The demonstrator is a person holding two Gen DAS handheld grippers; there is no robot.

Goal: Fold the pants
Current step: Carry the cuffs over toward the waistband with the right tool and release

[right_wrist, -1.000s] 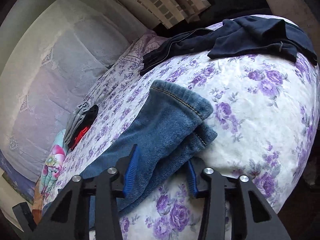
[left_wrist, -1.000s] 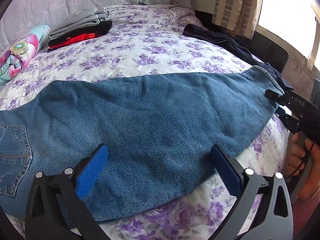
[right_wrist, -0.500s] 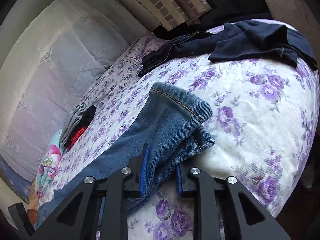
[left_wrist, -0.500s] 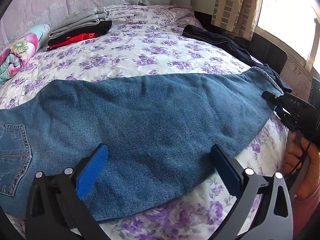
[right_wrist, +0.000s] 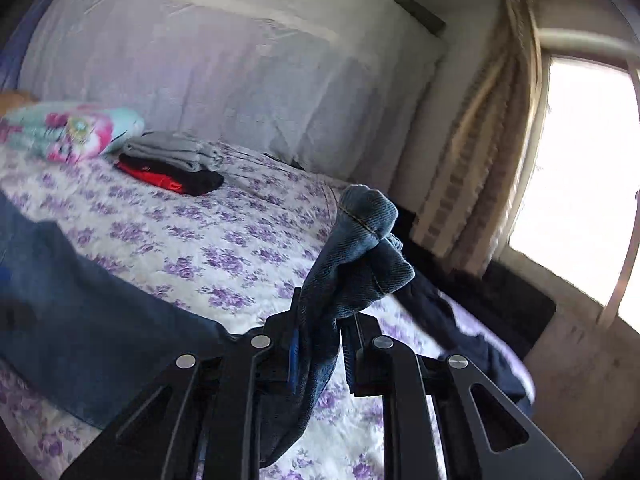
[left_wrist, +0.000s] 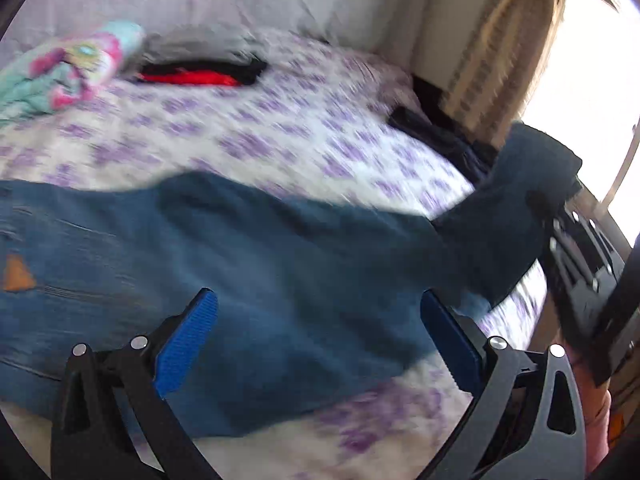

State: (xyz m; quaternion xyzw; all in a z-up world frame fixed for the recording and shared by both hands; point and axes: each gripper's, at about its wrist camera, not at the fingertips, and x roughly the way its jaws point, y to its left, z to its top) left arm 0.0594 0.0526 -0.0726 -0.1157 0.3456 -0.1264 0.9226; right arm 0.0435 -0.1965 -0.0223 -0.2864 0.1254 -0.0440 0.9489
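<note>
Blue jeans (left_wrist: 248,264) lie across the purple-flowered bed (left_wrist: 280,132), waist end to the left. My left gripper (left_wrist: 320,344) is open and empty just above the leg. My right gripper (right_wrist: 320,344) is shut on the jeans' hem end (right_wrist: 360,248) and holds it lifted off the bed. In the left wrist view the lifted hem (left_wrist: 516,200) hangs at the right, with the right gripper's black body (left_wrist: 580,256) behind it. The rest of the jeans (right_wrist: 80,312) lies at the left of the right wrist view.
A stack of folded clothes, grey over black and red (right_wrist: 172,164), sits at the back of the bed beside a colourful pillow (right_wrist: 72,132). A dark navy garment (right_wrist: 460,328) lies at the bed's right edge. A curtain (right_wrist: 480,160) and window stand to the right.
My right gripper has closed on the hem end and lifted it off the bed, swinging leftwards. My left gripper stayed open and shifted left along the jeans.
</note>
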